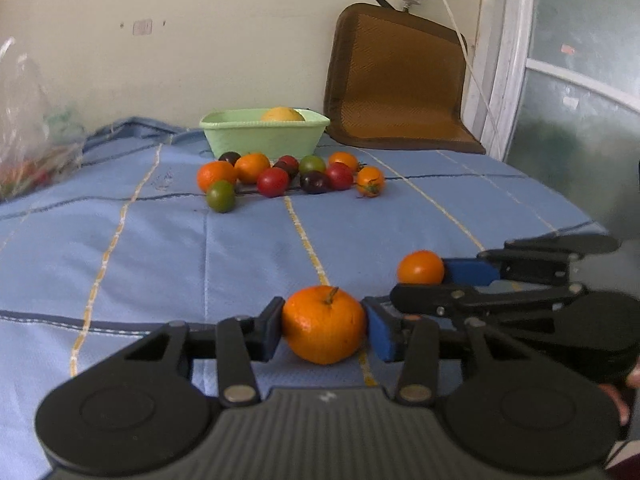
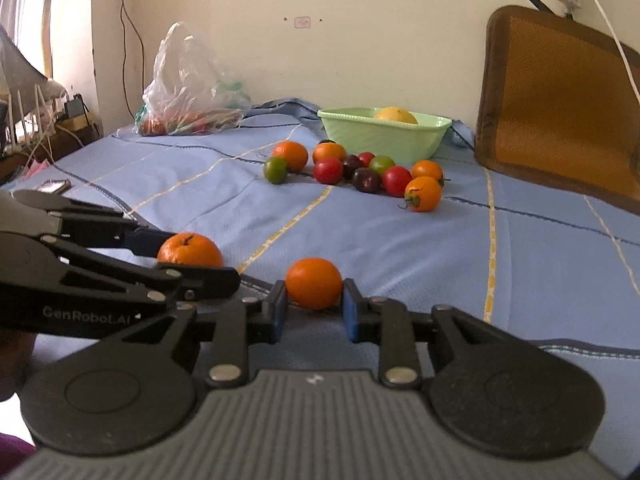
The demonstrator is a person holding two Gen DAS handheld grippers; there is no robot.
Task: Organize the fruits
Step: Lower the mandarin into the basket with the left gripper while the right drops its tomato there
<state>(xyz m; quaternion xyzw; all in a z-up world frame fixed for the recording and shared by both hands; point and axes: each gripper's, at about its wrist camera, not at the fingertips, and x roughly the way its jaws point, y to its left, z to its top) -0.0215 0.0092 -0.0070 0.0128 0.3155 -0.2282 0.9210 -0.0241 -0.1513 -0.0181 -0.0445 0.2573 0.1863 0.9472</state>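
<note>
My left gripper [image 1: 324, 326] is shut on a stemmed orange mandarin [image 1: 325, 323], held just over the blue cloth. My right gripper [image 2: 314, 300] is shut on a smaller smooth orange fruit [image 2: 314, 283], side by side with the left one; that fruit also shows in the left wrist view [image 1: 421, 267]. The mandarin shows in the right wrist view [image 2: 190, 250]. Farther back lies a cluster of orange, red, green and dark fruits [image 1: 280, 176] in front of a green basket [image 1: 264, 136] that holds a yellow fruit [image 1: 282, 114].
A blue striped cloth [image 1: 160, 240] covers the table. A brown woven mat [image 1: 396, 80] leans on the wall at the back right. A clear plastic bag [image 2: 188, 88] with produce lies at the back left. A small phone-like object [image 2: 54, 186] rests at the left edge.
</note>
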